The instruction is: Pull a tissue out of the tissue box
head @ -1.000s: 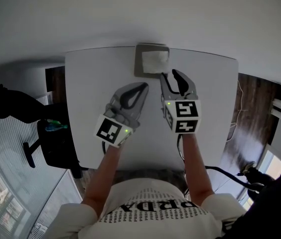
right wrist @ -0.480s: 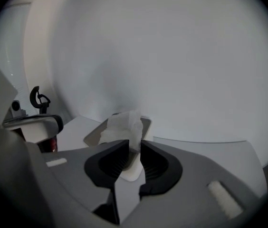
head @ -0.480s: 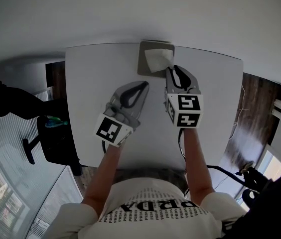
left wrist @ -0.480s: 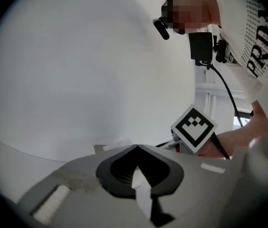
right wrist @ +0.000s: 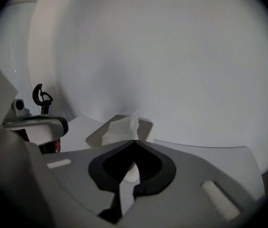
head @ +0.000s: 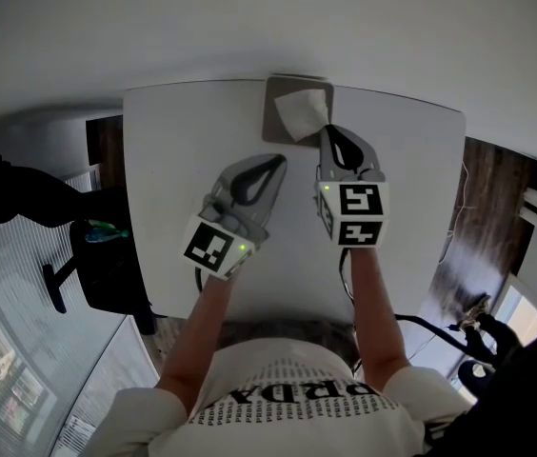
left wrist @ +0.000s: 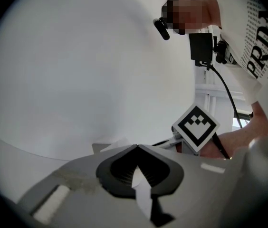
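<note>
Two claws reach over a white bench [head: 411, 188], one in each of the person's hands. The tissue box [head: 273, 112] sits at the far edge of the bench, close to the wall, a little right of the middle. A white tissue [head: 304, 112] stands up out of its top opening, loosely folded to a point.

The right claw [head: 329, 129] is tilted down toward the box, with its tips at the near corner of the tissue. Its jaws have just been closing, and in the right gripper view they meet at the tips with the lower edge of the tissue pinched between them. The rest of the tissue rises just beyond the tips, still in the box.

The left claw [head: 276, 163] lies nearly level above the bare bench, to the left of the right claw and short of the box, not touching it. Its jaws are pressed together at the tips and nothing is between them. Only the pale bench shows through the gap behind the tips in the left gripper view.

Each claw carries a cube with black and white square markers near the hand: the left cube [head: 216, 248] and the right cube [head: 352, 215]. Bare forearms run back from them toward the person's light shirt. A black office chair [head: 107, 265] stands on the floor beside the left edge of the bench.
</note>
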Demonstrator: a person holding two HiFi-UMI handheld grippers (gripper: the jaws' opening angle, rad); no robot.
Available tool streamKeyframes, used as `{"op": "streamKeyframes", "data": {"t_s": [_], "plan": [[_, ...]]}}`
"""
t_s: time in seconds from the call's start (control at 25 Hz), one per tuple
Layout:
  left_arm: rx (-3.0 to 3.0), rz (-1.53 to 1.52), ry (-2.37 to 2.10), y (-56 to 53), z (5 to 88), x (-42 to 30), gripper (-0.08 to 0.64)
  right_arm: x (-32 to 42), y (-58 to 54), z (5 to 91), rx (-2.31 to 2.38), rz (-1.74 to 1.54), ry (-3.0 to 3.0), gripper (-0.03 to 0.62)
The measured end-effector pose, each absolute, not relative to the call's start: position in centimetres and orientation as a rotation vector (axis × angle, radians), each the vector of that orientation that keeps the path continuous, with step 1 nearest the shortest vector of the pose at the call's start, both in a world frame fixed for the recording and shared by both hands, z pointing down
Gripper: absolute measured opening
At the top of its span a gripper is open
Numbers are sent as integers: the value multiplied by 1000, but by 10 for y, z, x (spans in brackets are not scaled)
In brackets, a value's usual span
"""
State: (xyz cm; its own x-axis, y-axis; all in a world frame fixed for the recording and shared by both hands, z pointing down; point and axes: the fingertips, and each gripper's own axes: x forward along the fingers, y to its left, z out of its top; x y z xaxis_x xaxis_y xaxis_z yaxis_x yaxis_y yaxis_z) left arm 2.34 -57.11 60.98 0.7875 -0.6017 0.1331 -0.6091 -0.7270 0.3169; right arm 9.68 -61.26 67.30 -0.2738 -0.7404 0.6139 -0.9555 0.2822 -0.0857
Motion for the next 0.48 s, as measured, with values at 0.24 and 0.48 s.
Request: {"op": "streamKeyframes", "data": {"t_s": [0.24, 0.48], "plan": [[2644, 45, -909, -571, 613, 22, -8, 96, -614, 665, 1534, 619, -2123, 9], [2668, 60, -895, -570, 608, 22, -8, 94, -612, 661, 1527, 617, -2124, 9]]}}
